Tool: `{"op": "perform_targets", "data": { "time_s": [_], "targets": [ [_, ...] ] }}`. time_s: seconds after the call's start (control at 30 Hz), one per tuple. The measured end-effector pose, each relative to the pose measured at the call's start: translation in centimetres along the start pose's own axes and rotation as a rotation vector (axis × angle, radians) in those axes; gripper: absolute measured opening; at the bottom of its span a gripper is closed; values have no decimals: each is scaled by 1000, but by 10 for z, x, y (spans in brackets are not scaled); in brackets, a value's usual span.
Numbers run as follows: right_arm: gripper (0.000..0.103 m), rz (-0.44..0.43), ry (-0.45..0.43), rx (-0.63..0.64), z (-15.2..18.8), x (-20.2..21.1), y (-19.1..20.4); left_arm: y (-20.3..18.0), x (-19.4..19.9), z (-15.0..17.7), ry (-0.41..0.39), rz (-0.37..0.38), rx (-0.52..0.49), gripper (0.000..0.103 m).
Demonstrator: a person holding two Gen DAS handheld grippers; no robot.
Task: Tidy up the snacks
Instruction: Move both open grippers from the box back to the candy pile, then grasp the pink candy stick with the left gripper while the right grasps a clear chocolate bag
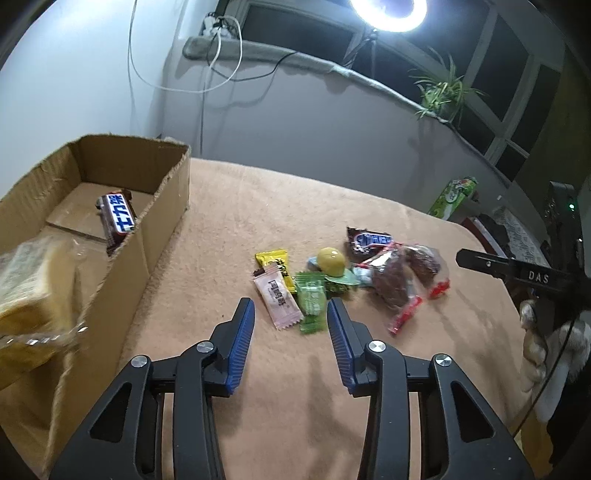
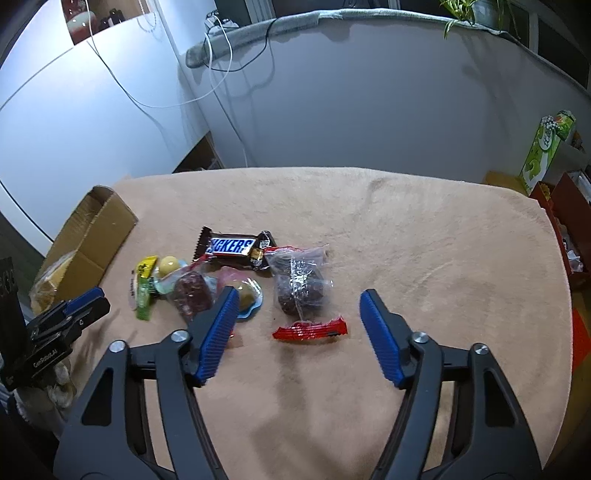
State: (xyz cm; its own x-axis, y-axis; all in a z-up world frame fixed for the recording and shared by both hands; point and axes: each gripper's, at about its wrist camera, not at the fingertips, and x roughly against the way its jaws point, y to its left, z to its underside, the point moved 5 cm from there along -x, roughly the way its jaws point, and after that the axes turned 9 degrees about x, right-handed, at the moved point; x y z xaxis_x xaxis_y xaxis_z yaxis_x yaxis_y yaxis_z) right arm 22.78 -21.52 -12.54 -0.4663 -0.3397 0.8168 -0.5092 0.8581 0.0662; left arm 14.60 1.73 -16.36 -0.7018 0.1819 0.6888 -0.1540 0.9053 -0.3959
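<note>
My left gripper (image 1: 290,306) is open above the tan cloth, with a pink candy (image 1: 279,297) and a green candy (image 1: 312,299) just ahead of its tips. Beyond them lie a yellow candy (image 1: 273,260), a yellow jelly cup (image 1: 331,261), a Snickers bar (image 1: 369,242) and clear bags of dark pieces (image 1: 395,284). The cardboard box (image 1: 162,206) at left holds another Snickers bar (image 1: 118,216) and a blurred bread pack (image 1: 33,295). My right gripper (image 2: 299,295) is open, one clear bag (image 2: 299,284) lying between its tips, untouched. The left gripper (image 2: 103,300) shows at far left.
A tan cloth (image 2: 406,240) covers the round table, bare on its right half. A green carton (image 2: 546,147) and red boxes (image 2: 565,214) stand past the right edge. Cables hang on the grey wall behind, under a ring light (image 1: 388,14).
</note>
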Motion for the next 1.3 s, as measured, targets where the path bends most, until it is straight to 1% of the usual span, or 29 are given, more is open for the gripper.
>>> {"op": "perform_targets", "data": {
  "time_s": [0.03, 0.2, 0.27, 0.4, 0.53, 0.67, 0.7, 0.73, 0.77, 0.8, 0.93, 1.0, 1.03, 1.2, 1.3],
  "targets": [
    [65, -3, 3, 0, 0, -3, 0, 1, -5, -1, 7, -8, 0, 39],
    [64, 2, 19, 14, -2, -15, 1, 3, -23, -5, 29, -42, 3, 39],
    [61, 1, 26, 16, -3, -20, 1, 4, -29, -5, 43, -50, 5, 39],
    [59, 6, 35, 26, -3, -27, 3, 2, -36, -2, 67, -62, -11, 34],
    [59, 14, 44, 47, -3, -33, 7, 0, -40, -2, 62, -84, -24, 27],
    [58, 38, 59, 72, -3, -38, 10, 2, -40, -2, 61, -87, -19, 21],
    [56, 42, 63, 79, -2, -40, 10, 3, -40, -1, 61, -87, -20, 21],
    [50, 45, 69, 84, -2, -41, 10, 3, -40, -1, 61, -88, -23, 21],
    [46, 49, 75, 86, -3, -44, 12, 3, -40, -1, 62, -89, -26, 20],
    [45, 51, 83, 89, -2, -46, 12, 4, -40, 0, 62, -90, -28, 20],
    [45, 45, 85, 89, -2, -49, 12, 2, -42, -2, 64, -98, -43, 17],
    [44, 45, 84, 86, -2, -49, 13, 1, -43, -2, 64, -101, -47, 14],
    [44, 45, 83, 86, -2, -50, 13, 1, -44, -2, 64, -100, -43, 10],
    [42, 44, 75, 73, 0, -47, 9, 3, -42, -2, 66, -84, -30, 7],
    [42, 43, 68, 59, 2, -44, 6, 2, -40, -1, 66, -77, -34, 6]
  ]
}}
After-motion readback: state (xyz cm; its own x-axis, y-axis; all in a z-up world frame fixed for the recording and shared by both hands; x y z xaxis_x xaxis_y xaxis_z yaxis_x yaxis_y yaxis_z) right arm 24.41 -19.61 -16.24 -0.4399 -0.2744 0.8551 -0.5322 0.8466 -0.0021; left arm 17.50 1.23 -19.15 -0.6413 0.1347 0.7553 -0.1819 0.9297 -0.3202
